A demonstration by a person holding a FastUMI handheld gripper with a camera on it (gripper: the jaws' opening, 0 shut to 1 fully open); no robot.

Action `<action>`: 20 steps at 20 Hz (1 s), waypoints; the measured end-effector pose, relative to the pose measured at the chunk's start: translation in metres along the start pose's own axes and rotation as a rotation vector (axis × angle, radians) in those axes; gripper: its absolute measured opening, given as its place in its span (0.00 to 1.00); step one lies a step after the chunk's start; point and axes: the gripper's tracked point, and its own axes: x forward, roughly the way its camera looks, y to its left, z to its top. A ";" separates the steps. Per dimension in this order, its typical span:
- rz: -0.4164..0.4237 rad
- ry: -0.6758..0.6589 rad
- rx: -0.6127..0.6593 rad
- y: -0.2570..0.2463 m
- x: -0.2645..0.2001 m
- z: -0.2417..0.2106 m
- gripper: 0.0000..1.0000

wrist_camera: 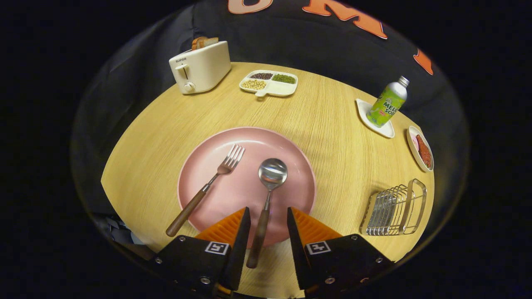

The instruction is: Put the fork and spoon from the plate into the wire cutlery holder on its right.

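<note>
Item one: your gripper [268,216] stood with its fingers parted, the gap narrow, straddling the wooden handle of the spoon [266,199] without either finger pressing on it (a sliver of space showed on both sides). The spoon's bowl pointed to 12 o'clock from the fingers, resting on the pink plate [216,166]; its handle ran back over the plate's near rim onto the table [332,137].

Item two: the fork [208,187] lay at about 10 o'clock from the fingers, tines on the plate, wooden handle angled off the rim toward 7 o'clock.

Item three: the wire cutlery holder [395,209] sat at 3 o'clock from the plate, well apart from it.

Further stock, all beyond the plate: toaster [199,66] with bread at 11 o'clock; divided dish [269,82] of beans at 12; green bottle [388,104] on a white saucer [384,131] at 2; small oval dish [420,148] beside it.
</note>
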 end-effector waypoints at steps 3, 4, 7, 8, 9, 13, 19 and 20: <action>0.011 0.029 0.035 0.004 0.010 -0.008 0.37; 0.011 0.032 0.053 0.005 0.013 -0.010 0.31; -0.003 0.027 0.074 0.006 0.018 -0.016 0.17; -0.005 0.017 0.081 0.004 0.019 -0.014 0.16; -0.002 0.006 0.090 0.004 0.020 -0.013 0.14; 0.022 -0.014 0.157 0.006 0.017 -0.010 0.06; 0.031 -0.118 0.224 -0.011 -0.019 0.013 0.05; 0.025 -0.145 0.230 -0.018 -0.029 0.019 0.05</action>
